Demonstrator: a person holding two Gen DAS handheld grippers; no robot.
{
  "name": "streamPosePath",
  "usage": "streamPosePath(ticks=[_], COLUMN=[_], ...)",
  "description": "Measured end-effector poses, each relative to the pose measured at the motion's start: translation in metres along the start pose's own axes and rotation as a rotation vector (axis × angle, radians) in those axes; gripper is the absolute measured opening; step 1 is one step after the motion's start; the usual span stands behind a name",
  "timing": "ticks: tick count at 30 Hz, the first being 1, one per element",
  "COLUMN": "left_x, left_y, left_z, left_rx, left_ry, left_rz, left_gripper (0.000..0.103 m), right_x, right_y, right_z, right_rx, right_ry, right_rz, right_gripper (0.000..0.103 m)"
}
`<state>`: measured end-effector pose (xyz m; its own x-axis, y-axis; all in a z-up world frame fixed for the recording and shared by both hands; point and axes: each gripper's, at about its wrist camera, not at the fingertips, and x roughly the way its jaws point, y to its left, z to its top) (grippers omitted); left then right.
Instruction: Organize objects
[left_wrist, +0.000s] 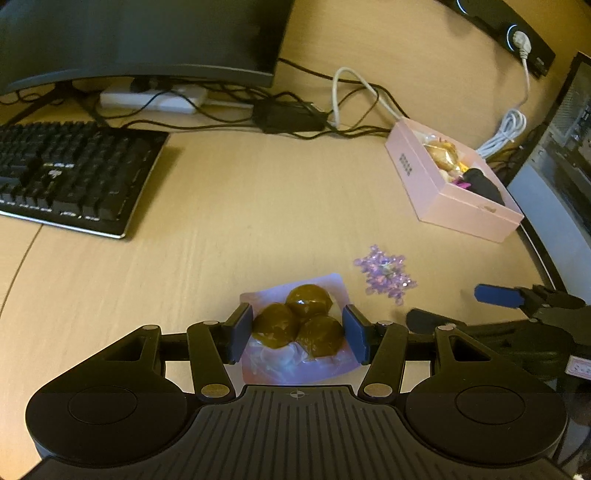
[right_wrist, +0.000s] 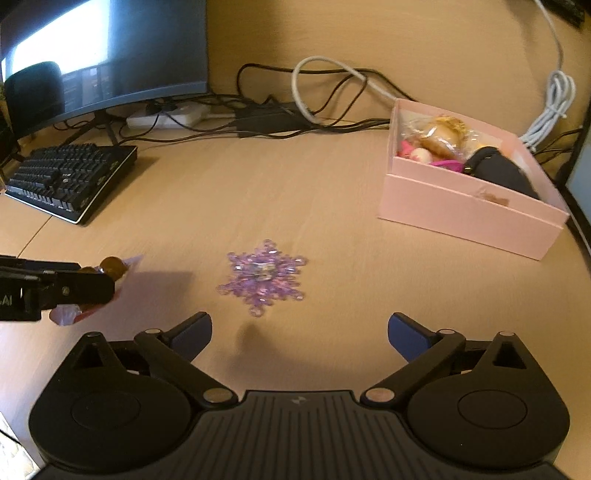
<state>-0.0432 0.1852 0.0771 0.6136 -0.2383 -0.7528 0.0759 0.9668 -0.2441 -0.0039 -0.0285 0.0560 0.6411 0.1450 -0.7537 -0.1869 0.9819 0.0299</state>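
My left gripper (left_wrist: 297, 334) is shut on a clear packet of three brown glazed balls (left_wrist: 297, 323), held just above the desk; the packet also shows in the right wrist view (right_wrist: 112, 267) at the left. A purple snowflake ornament (right_wrist: 264, 277) lies flat on the desk ahead of my right gripper (right_wrist: 299, 334), which is open and empty above the desk. The snowflake also shows in the left wrist view (left_wrist: 386, 273). A pink box (right_wrist: 465, 214) at the right holds wrapped sweets and a dark pouch; it also shows in the left wrist view (left_wrist: 443, 195).
A black keyboard (left_wrist: 70, 173) lies at the left, a monitor (left_wrist: 140, 40) behind it. A power strip (left_wrist: 151, 99), a black adapter and tangled cables (left_wrist: 343, 96) run along the back. The desk edge (left_wrist: 535, 254) curves at the right.
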Motion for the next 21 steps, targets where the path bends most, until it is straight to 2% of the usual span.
streamPosePath(ticks=[4,9,11,14,16,21], left_x=[0.001,-0.005,-0.006,-0.006,-0.005,0.0], left_y=[0.008,0.01,0.012,0.015,0.016,0.009], left_z=[0.001,0.004,0.003,0.004,0.003,0.005], left_rx=[-0.019,-0.002,0.002,-0.001,0.001,0.023], left_ry=[0.009,-0.004,0.001,0.006,0.011,0.022], left_rz=[-0.001,0.004,0.009,0.016,0.017,0.001], left_gripper=[0.058,0.058,0.058,0.058,0.058,0.058], right_x=[0.02,0.047,0.055,0.055,0.051,0.037], right_y=[0.014,0.02,0.02,0.022,0.025,0.029], right_z=[0.012,0.029,0.03,0.03,0.032,0.03], right_rx=[-0.018,-0.026,-0.015,-0.023,-0.049,-0.081], right_ry=[0.009,0.018,0.032,0.021,0.022,0.03], right_rz=[-0.026,-0.017,-0.012,-0.005,0.008,-0.002], right_gripper=[0.102,0.101,0.098,0.08,0.058,0.058])
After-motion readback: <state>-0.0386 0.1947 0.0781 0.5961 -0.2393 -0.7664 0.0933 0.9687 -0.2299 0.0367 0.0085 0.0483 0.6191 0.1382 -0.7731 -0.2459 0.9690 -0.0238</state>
